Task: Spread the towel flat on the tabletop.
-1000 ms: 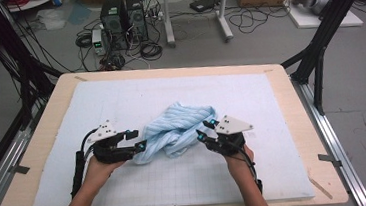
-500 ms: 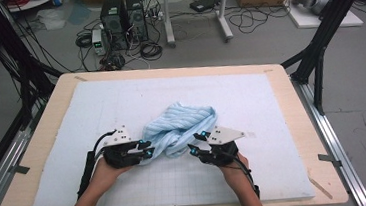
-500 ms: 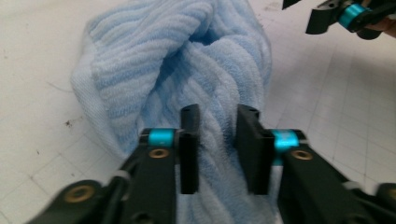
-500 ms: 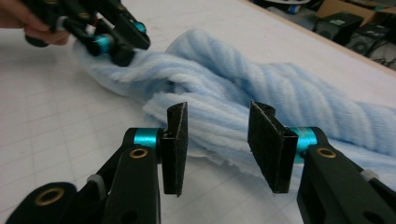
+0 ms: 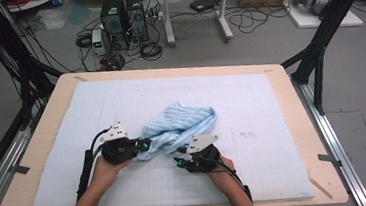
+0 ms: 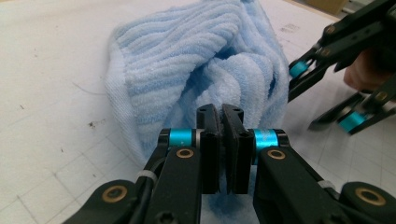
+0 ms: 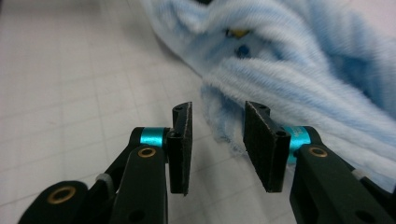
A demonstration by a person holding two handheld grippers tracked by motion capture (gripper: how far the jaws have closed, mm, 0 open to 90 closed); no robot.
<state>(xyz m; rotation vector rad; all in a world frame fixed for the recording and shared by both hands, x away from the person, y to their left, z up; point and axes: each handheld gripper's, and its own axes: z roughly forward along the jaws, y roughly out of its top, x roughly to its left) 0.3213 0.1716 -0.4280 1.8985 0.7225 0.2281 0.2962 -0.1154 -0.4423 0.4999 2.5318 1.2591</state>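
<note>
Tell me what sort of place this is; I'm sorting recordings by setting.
Probably a lab or workshop set up for recording, not a home. A wooden table with a pale gridded mat stands inside a black frame, and computer towers and loose cables sit on the bare floor behind.

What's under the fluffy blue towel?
The towel lies crumpled on the white mat. Whatever might sit beneath its folds is covered. The left gripper pinches its edge.

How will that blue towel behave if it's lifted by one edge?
The towel lies crumpled in soft folds, so it will likely droop and unfurl. Its ribbed terry pile probably grips well in the left gripper, shut on its edge.
</note>
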